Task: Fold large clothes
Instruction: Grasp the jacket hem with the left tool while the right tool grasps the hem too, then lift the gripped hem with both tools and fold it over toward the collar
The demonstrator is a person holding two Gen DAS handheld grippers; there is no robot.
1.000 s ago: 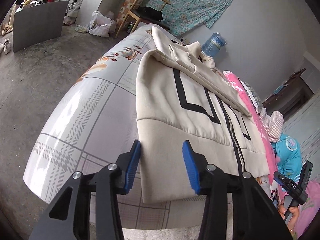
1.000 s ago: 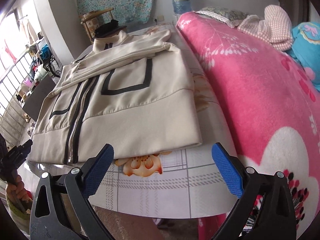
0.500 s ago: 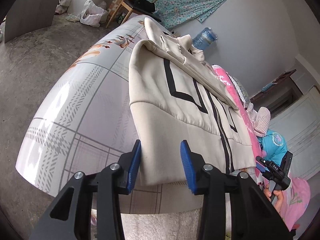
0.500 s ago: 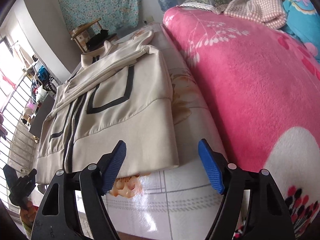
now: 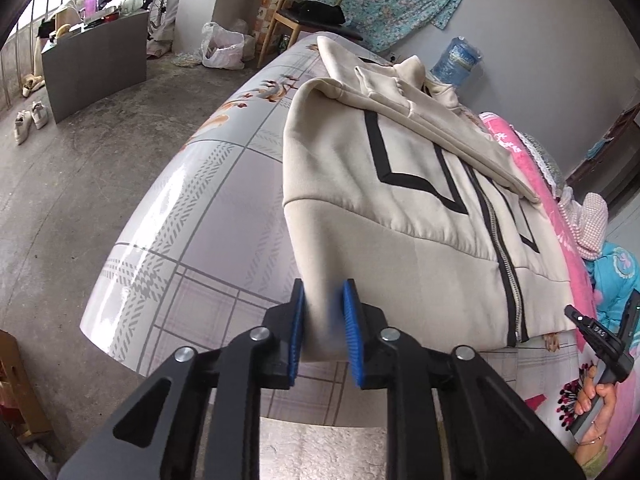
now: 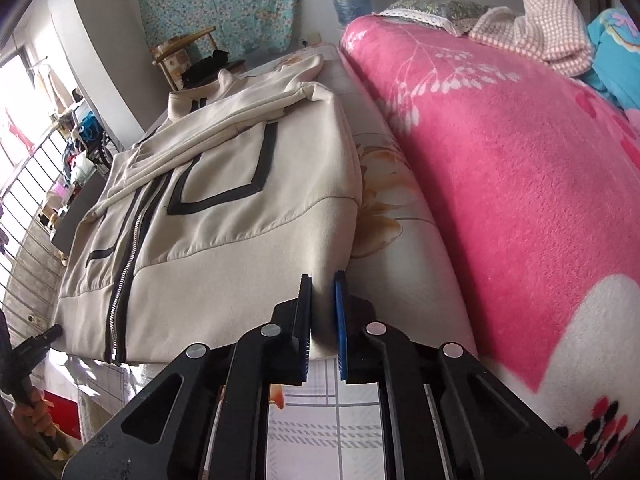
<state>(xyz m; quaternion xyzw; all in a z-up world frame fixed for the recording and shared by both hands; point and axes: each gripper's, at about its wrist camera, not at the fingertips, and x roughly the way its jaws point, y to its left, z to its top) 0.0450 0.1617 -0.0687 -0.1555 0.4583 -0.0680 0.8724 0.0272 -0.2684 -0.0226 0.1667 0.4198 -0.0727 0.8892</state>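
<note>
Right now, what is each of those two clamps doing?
Left gripper: just closed on the cream jacket hem corner.
Right gripper: just closed on the hem's other corner.

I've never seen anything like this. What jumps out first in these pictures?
A cream zip-up jacket lies flat on a floral-print table, each bottom corner pinched by blue-padded tongs: the left gripper and the right gripper. Beside the table on the right is a bright pink blanket.

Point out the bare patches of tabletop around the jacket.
Widest: the table between the jacket and the floor-side edge. Narrower: the strip between jacket and pink blanket. The near edge is crowded by both clamped grippers.
</note>
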